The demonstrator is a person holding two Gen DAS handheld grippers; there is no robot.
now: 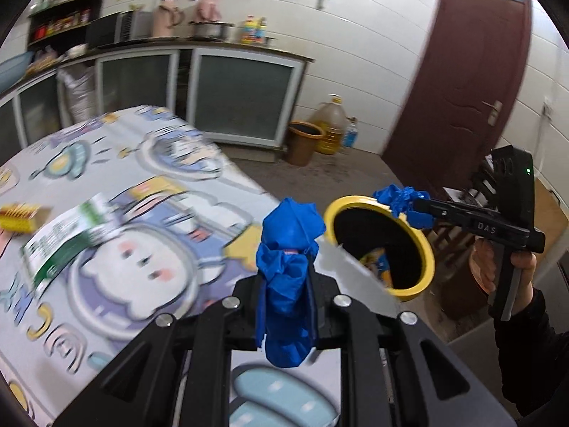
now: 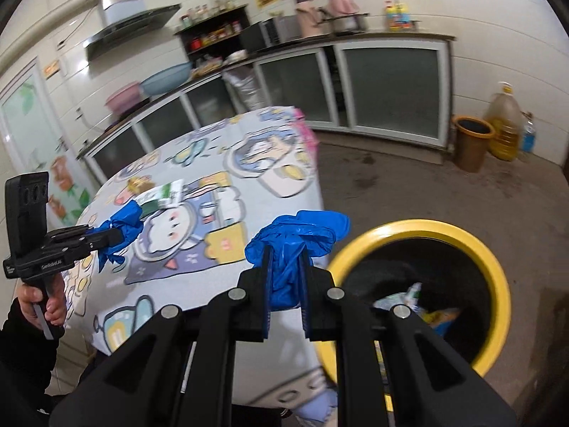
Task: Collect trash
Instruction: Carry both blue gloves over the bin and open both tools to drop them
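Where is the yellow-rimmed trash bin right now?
The yellow-rimmed bin stands on the floor beside the table's edge, lower right in both wrist views, just under the right gripper.

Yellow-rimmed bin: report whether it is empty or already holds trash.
Not empty. The yellow-rimmed bin already holds wrappers at the bottom, seen in both wrist views. How full cannot be told.

Tabletop (image 1: 106,178) print is motion-smeared in both views; I can't read the green-and-white packet (image 1: 67,245) or the yellow item (image 1: 19,217) cut by the left edge. Blue wraps hide the left tongs' (image 1: 288,267) and right tongs' (image 2: 286,267) tips, so I can't see pad contact. Yellow-rimmed bin (image 2: 498,267) contents are blurred and partly behind my right tongs. Shelf jars (image 2: 213,9) are too small to identify.
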